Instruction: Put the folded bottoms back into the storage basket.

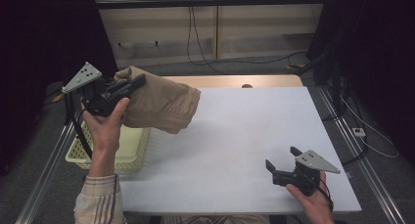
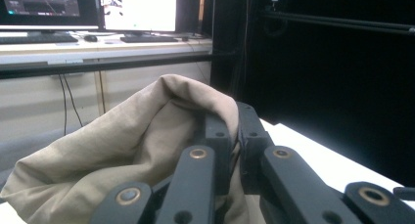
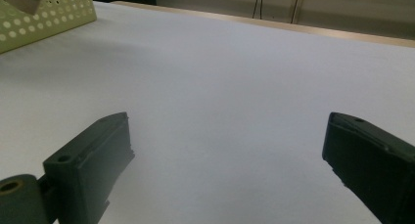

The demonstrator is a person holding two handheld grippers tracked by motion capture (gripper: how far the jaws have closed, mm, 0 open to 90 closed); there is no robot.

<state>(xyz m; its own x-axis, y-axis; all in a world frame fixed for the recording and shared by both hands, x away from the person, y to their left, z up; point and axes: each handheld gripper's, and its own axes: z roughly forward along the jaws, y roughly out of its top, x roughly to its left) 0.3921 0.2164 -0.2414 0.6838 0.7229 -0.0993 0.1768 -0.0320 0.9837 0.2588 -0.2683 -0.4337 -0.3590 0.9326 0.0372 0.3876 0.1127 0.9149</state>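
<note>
A tan folded cloth [image 1: 161, 103] hangs in the air over the table's left side, above the basket's far end. My left gripper [image 1: 136, 82] is shut on its upper edge; in the left gripper view the cloth [image 2: 122, 150] bunches around the closed jaws of that gripper [image 2: 234, 136]. My right gripper [image 1: 282, 158] stands open near the table's front right, held just above the white surface. In the right gripper view this gripper [image 3: 230, 141] has wide-apart jaws with nothing between them.
A pale yellow perforated basket [image 1: 128, 153] sits at the table's left edge, partly under the cloth; its corner [image 3: 49, 18] appears at the upper left of the right gripper view. The white table top [image 1: 244, 136] stretches across the middle. Cables run behind the table.
</note>
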